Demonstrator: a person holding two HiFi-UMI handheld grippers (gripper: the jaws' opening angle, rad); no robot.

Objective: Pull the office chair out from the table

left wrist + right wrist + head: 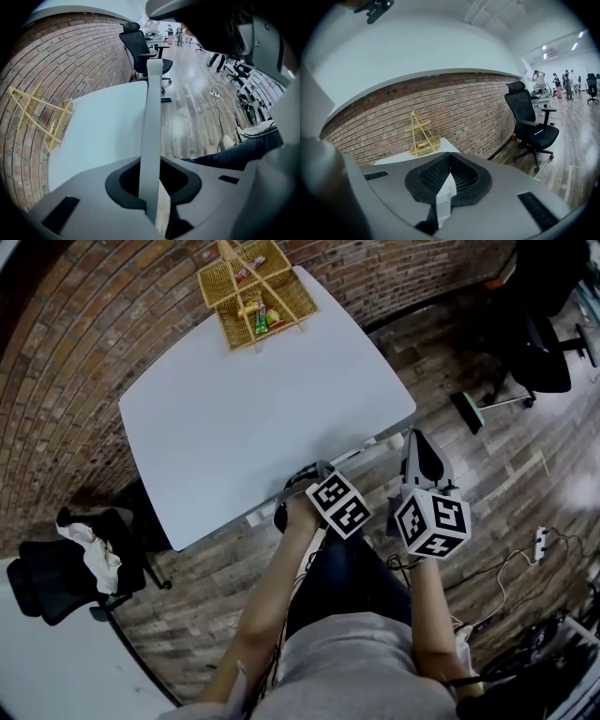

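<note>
Left gripper [319,488] grips the office chair [298,474] at the white table [234,418]

Its jaws are clamped on the chair's pale grey back rail [153,117], tucked in at the table's six o'clock edge; the right gripper [419,451], jaws together and empty, hovers at the left's three o'clock; a wire basket [255,292] stands at twelve.

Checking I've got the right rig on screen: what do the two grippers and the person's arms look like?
The left gripper and right gripper have matte grey bodies with black pads. Each carries a white cube with black square markers. The person wears a grey top, forearms unsleeved, and dark blue trousers.
</note>
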